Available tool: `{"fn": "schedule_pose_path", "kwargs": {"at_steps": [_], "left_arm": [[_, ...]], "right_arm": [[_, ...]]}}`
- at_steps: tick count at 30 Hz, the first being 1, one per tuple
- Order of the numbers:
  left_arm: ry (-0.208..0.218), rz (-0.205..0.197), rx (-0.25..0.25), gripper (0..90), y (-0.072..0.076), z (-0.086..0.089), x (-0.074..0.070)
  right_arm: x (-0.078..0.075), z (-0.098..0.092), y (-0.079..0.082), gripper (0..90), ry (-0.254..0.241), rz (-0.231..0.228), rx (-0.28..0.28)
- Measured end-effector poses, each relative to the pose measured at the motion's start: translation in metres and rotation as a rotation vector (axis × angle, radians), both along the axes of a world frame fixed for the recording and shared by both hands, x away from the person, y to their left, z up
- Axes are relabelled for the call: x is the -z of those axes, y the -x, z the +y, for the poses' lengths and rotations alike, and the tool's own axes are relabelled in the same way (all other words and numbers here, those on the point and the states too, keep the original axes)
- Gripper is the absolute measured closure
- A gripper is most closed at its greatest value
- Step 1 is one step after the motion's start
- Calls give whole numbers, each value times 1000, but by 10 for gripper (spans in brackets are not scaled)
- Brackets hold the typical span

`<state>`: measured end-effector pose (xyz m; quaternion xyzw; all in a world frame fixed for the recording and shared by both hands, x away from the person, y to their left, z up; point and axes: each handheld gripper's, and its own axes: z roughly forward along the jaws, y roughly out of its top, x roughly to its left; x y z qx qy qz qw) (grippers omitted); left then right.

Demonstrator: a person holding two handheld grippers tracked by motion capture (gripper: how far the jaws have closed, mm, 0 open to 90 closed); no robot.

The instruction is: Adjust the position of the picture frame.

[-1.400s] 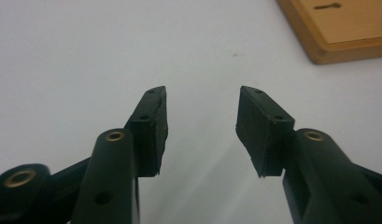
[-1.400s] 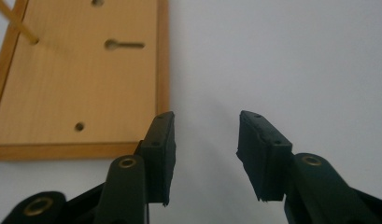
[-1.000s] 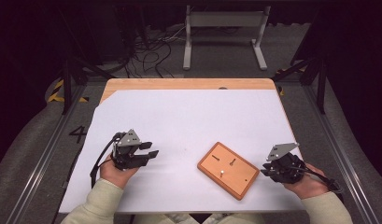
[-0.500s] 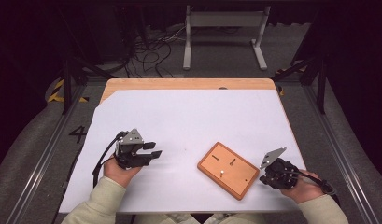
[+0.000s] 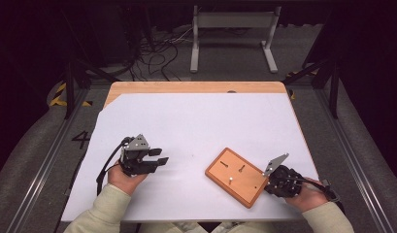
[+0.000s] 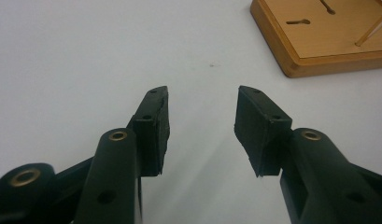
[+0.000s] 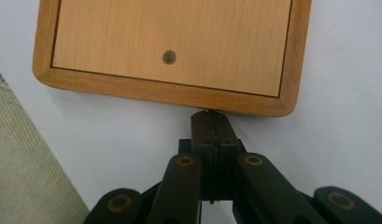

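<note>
A wooden board [image 5: 237, 175] with two keyhole slots lies tilted on the white table sheet [image 5: 201, 121], near the front right. A thin pale peg [image 5: 231, 180] stands upright in it, seen as a slim stick [image 6: 371, 32] in the left gripper view. My right gripper [image 5: 268, 187] is shut, its tips [image 7: 211, 116] right at the board's rim [image 7: 179, 91]; whether anything thin is pinched I cannot tell. My left gripper [image 5: 159, 158] rests at the front left, well apart from the board [image 6: 319, 42]. It is open [image 6: 201, 116] with only bare sheet between its pads.
The table's wooden back edge [image 5: 196, 87] shows beyond the sheet. A white metal stand [image 5: 232, 29] and cables [image 5: 152, 46] lie on the floor behind. A pale sleeve [image 7: 25, 168] fills the lower left of the right gripper view.
My right hand has come down and shifted left toward the board's near right edge. The left hand and the board have stayed put.
</note>
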<state>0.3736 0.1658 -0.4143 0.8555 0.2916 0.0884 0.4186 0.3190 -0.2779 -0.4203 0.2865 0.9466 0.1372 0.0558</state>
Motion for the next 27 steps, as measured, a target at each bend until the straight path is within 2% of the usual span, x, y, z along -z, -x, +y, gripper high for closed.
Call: {"fn": "schedule_pose_path", "kwargs": {"at_steps": [6, 12, 14, 25, 27], "left_arm": [[-10, 1, 7, 550, 0, -1, 1], [-18, 9, 7, 552, -1, -2, 3], [-20, 12, 6, 552, -1, -2, 3], [-18, 23, -2, 552, -4, 0, 6], [-18, 25, -2, 552, -4, 0, 6]], "right_arm": [[2, 7, -6, 900, -32, -27, 9], [3, 25, -16, 900, -61, -39, 2], [4, 27, -18, 900, -62, -40, 1], [6, 69, -45, 900, -70, -60, -47], [6, 76, -49, 900, -58, -73, -60]]}}
